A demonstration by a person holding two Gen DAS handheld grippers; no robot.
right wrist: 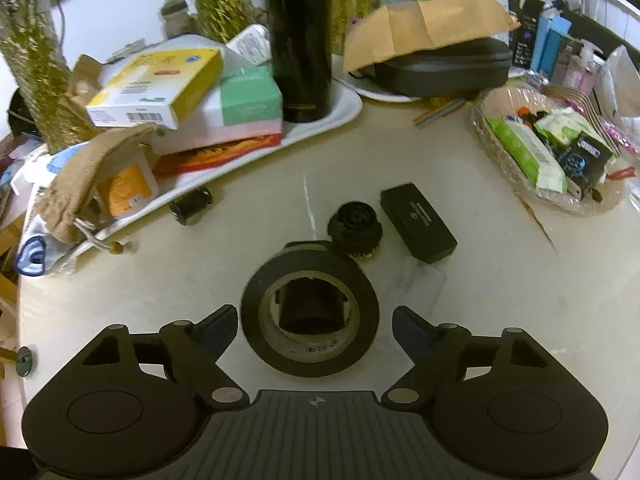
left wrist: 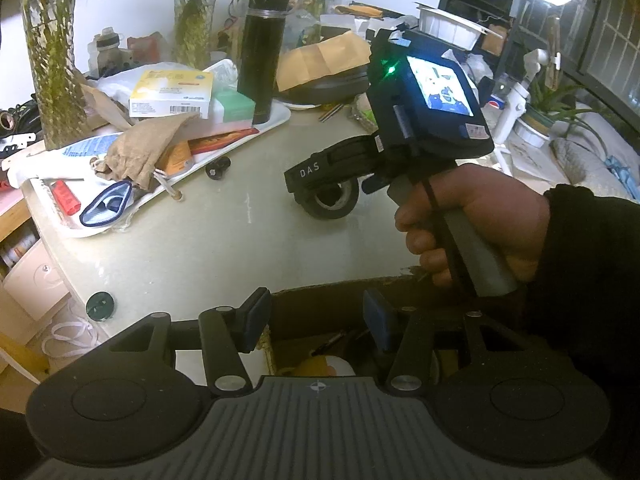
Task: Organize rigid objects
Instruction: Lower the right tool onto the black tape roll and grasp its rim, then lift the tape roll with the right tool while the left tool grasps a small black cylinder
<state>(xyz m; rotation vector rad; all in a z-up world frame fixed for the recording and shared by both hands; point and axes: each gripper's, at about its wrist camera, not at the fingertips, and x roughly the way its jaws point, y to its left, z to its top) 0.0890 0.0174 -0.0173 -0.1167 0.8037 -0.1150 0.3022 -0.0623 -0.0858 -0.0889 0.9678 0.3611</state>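
A black roll of tape (right wrist: pixel 310 312) lies flat on the pale round table (right wrist: pixel 500 280). My right gripper (right wrist: pixel 316 330) is open, one finger on each side of the roll, not touching it. The roll also shows in the left wrist view (left wrist: pixel 332 202), under the right gripper's body. Behind the roll lie a small black ribbed knob (right wrist: pixel 355 229) and a flat black box (right wrist: pixel 418 222). A small black cylinder (right wrist: pixel 191 205) lies near the tray's edge. My left gripper (left wrist: pixel 316 318) is open and empty above an open cardboard box (left wrist: pixel 340 344) at the table's near edge.
A white tray (right wrist: pixel 344 110) holds boxes, a tall black flask (right wrist: pixel 300 36) and a burlap pouch (right wrist: pixel 84 176). A black case (right wrist: pixel 444 66) under brown paper sits behind. A wrapped basket of snacks (right wrist: pixel 548 152) stands at the right. A dark green cap (left wrist: pixel 100 306) lies near the table's left edge.
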